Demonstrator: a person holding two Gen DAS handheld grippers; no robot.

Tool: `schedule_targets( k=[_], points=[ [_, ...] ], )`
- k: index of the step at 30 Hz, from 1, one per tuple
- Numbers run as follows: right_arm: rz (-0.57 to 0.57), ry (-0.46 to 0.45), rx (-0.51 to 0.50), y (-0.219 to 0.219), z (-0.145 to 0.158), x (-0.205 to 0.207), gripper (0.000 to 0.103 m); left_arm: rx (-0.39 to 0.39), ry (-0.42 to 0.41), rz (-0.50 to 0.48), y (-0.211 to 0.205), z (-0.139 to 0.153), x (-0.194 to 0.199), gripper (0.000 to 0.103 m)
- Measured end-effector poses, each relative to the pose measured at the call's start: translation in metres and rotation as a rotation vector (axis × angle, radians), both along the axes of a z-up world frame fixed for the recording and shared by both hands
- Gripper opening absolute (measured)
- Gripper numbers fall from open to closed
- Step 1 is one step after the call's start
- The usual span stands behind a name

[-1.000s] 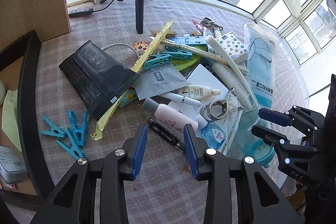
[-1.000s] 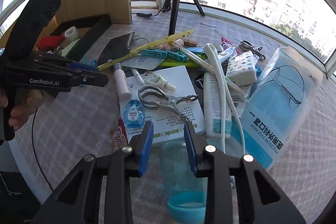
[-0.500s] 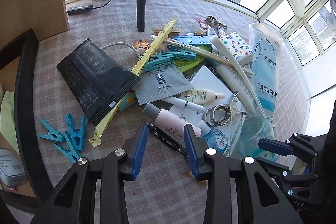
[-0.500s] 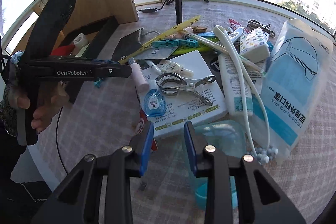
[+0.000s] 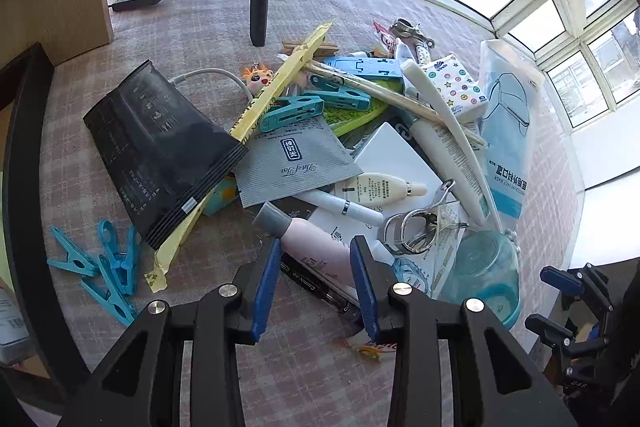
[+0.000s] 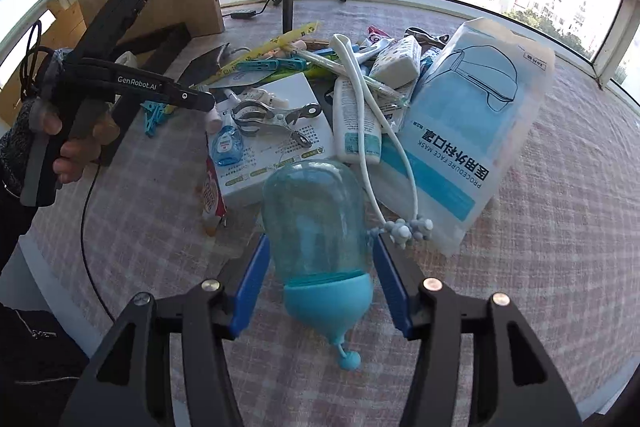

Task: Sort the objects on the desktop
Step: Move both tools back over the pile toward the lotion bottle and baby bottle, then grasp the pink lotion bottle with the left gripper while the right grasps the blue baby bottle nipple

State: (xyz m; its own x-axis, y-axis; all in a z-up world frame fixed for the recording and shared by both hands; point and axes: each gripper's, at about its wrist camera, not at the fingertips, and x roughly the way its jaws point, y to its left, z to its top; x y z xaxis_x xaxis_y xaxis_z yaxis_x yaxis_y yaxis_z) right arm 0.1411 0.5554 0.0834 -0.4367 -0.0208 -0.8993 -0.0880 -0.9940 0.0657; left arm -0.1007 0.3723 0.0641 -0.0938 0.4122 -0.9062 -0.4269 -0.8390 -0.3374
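Tablecloth: one bottle (three pegs)

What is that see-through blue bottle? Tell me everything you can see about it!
The blue bottle looks like clear blue plastic with a solid, lighter blue cap ending in a small knob. It looks empty and lies on its side on the checked tablecloth at the pile's near edge. The right gripper straddles it; its fingers are opening, not pressing. A white cord's beads rest beside it.
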Motion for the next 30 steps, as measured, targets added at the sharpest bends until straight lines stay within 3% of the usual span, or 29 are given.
schedule_targets(
  k=[20, 21, 23, 27, 29, 30],
  points=[
    [0.031, -0.159, -0.041, 0.014, -0.060, 0.039, 0.052, -0.069, -0.041, 0.038, 0.016, -0.017, -0.005, 0.029],
    [0.034, -0.167, -0.041, 0.014, -0.062, 0.039, 0.050, -0.070, -0.037, 0.041, 0.016, -0.017, -0.005, 0.028],
    [0.037, -0.185, -0.047, 0.015, -0.066, 0.038, 0.030, -0.074, -0.030, 0.041, 0.016, -0.016, -0.004, 0.026],
    [0.055, -0.206, -0.049, 0.013, -0.069, 0.037, 0.025, -0.070, -0.024, 0.049, 0.013, -0.015, -0.004, 0.020],
    [0.047, -0.209, -0.056, 0.014, -0.067, 0.038, 0.014, -0.064, -0.025, 0.054, 0.011, -0.015, -0.004, 0.019],
    [0.035, -0.206, -0.080, 0.017, -0.065, 0.038, 0.014, -0.061, -0.027, 0.054, 0.011, -0.015, -0.004, 0.019]
  ],
)
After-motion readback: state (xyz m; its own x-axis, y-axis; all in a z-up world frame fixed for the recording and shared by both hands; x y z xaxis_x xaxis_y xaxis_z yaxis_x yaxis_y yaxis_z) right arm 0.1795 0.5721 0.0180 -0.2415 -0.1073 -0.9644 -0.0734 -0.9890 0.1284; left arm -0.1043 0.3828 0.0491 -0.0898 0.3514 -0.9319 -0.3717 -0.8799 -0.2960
